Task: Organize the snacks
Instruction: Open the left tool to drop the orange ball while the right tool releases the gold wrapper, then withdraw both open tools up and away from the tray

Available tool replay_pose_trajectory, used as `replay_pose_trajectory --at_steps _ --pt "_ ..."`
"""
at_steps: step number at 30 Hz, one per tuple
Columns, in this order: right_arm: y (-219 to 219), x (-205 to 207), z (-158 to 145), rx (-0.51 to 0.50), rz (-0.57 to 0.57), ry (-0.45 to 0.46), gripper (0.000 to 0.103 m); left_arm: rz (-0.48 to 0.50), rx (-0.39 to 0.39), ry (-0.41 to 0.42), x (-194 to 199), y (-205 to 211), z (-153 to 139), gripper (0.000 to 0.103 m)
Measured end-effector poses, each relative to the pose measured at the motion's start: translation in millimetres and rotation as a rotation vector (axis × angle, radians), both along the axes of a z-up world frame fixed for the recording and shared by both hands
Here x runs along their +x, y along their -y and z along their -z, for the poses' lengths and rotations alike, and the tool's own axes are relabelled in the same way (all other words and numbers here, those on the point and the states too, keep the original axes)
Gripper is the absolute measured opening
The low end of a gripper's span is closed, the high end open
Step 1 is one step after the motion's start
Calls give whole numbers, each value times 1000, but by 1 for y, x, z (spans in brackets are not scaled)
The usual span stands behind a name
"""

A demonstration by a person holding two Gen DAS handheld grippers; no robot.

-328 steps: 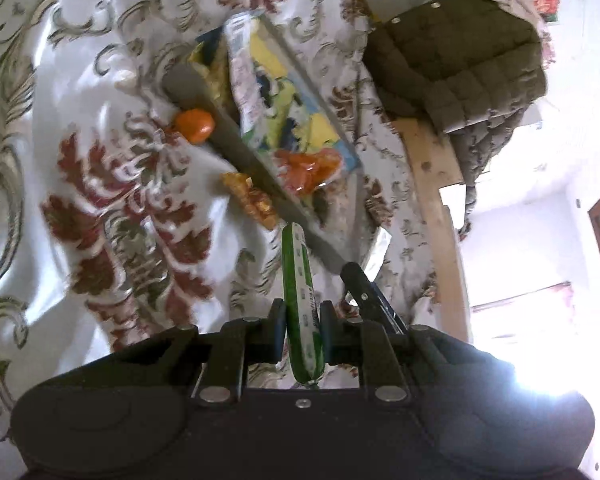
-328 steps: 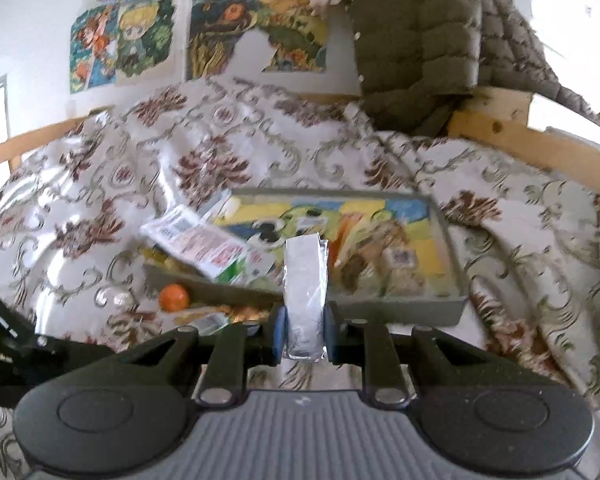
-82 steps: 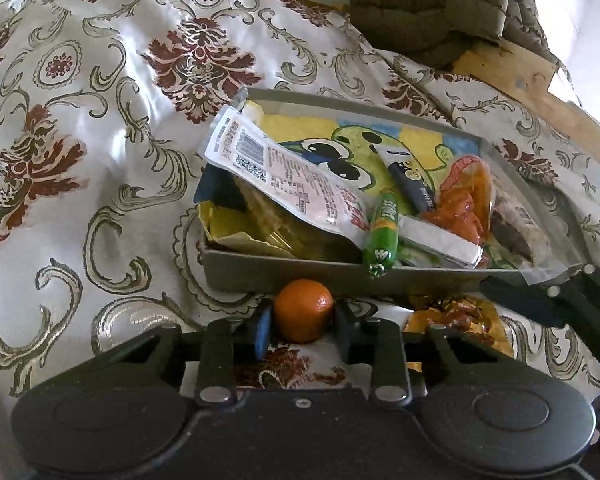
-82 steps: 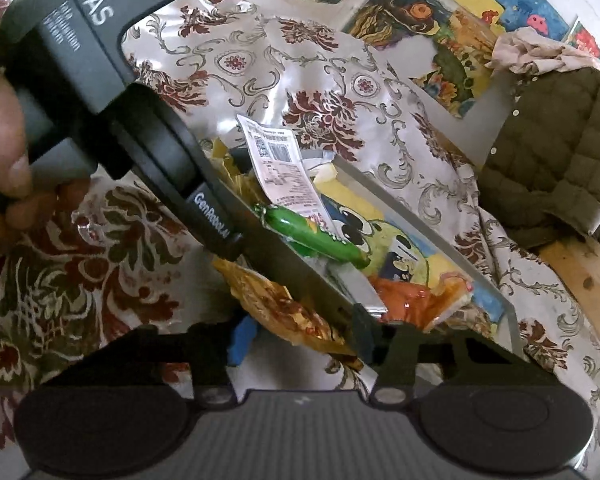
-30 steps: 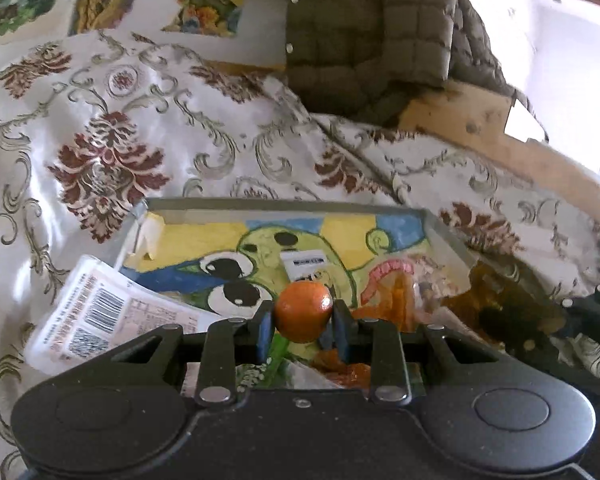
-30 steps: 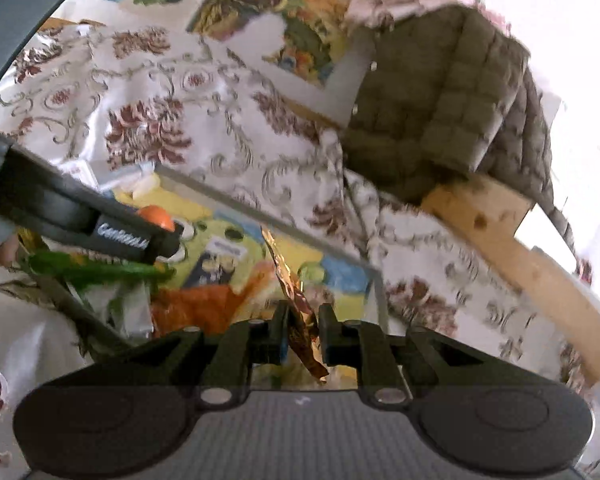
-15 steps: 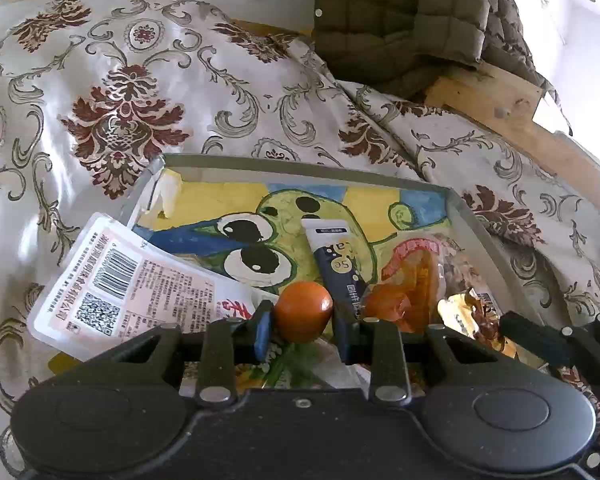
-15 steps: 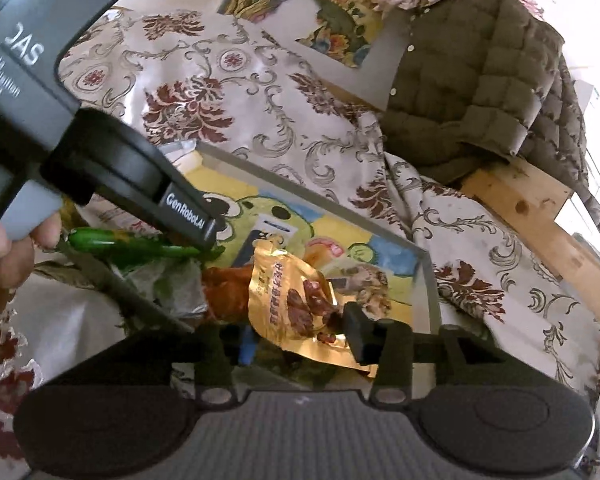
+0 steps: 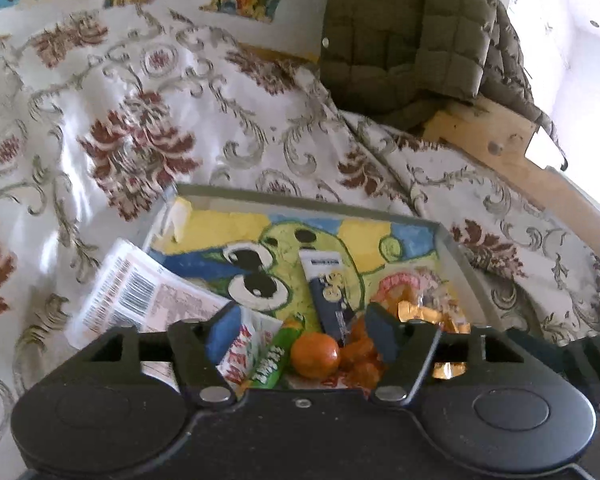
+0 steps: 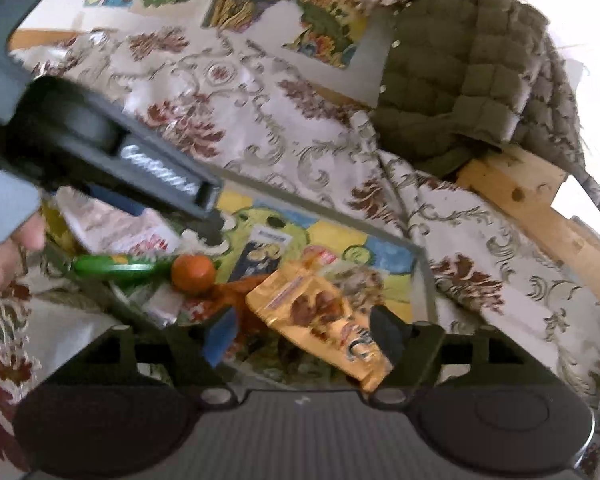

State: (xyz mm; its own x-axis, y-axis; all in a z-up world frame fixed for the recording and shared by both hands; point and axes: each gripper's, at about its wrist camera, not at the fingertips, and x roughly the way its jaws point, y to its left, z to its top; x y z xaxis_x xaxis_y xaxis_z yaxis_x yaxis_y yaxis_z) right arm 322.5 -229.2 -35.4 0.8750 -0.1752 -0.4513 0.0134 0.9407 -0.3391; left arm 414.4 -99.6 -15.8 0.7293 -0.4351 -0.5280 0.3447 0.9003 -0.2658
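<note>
Left gripper (image 9: 300, 334) jaws apart; tangerine (image 9: 315, 355) lies loose between them, in tray (image 9: 308, 203). Right gripper (image 10: 300, 330) jaws apart; gold snack packet (image 10: 320, 318) between, unclamped.

Both tools spread wide: the left tool (image 9: 300, 334) and the right tool (image 10: 300, 334) each hold their fingers apart, gripping nothing, while the person's left hand (image 10: 2, 256) clasps its handle.

Sheeny satin-like cloth (image 9: 148, 128) is gleaming beneath a matt grey tray (image 9: 300, 197). A glossy foil pouch (image 10: 324, 316) is shining beside a smooth orange (image 9: 315, 355). A quilted jacket (image 9: 404, 40) is draping over rough bare wood (image 9: 532, 168).
</note>
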Motion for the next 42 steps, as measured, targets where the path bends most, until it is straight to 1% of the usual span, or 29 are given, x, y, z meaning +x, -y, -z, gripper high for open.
replay_pose_trajectory --at_steps 5,6,7,9,10,11,14,17,19,22,24,27,32,35,38,42 --pt "11 -12 -27 49 47 86 93 -48 -9 38 -14 -11 -20 89" --pt "14 -15 -32 61 56 104 95 -56 -6 47 -18 -13 -25 90" --pt "17 -18 -38 72 64 120 96 -60 -4 57 -21 -15 -29 90" --pt "23 -25 -49 99 79 151 98 -73 -2 79 -30 -18 -39 96" --pt "26 -30 -54 114 85 166 99 -87 -1 95 -36 -19 -44 100" --pt "29 -34 -59 127 90 183 100 -100 0 112 -42 -20 -49 102" --pt "38 -49 -72 170 105 228 103 -113 2 158 -62 -24 -63 102" --pt "45 -64 -85 195 113 268 103 -124 7 193 -85 -26 -76 102" --pt "50 -73 -93 218 119 291 103 -134 15 208 -100 -27 -82 102" --pt "60 -84 -105 289 129 306 103 -164 27 215 -119 -29 -89 102" --pt "65 -94 -110 317 131 319 103 -178 34 229 -132 -31 -93 102" --pt "69 -110 -113 338 134 333 103 -192 45 241 -153 -32 -98 102" --pt "70 -138 -112 370 129 334 103 -206 97 271 -187 -30 -102 102" --pt "69 -157 -109 381 138 335 103 -223 114 281 -208 -31 -101 102" --pt "68 -177 -105 395 144 326 103 -226 134 271 -227 -32 -96 102" --pt "64 -200 -100 395 141 316 103 -210 201 294 -253 -30 -89 102"
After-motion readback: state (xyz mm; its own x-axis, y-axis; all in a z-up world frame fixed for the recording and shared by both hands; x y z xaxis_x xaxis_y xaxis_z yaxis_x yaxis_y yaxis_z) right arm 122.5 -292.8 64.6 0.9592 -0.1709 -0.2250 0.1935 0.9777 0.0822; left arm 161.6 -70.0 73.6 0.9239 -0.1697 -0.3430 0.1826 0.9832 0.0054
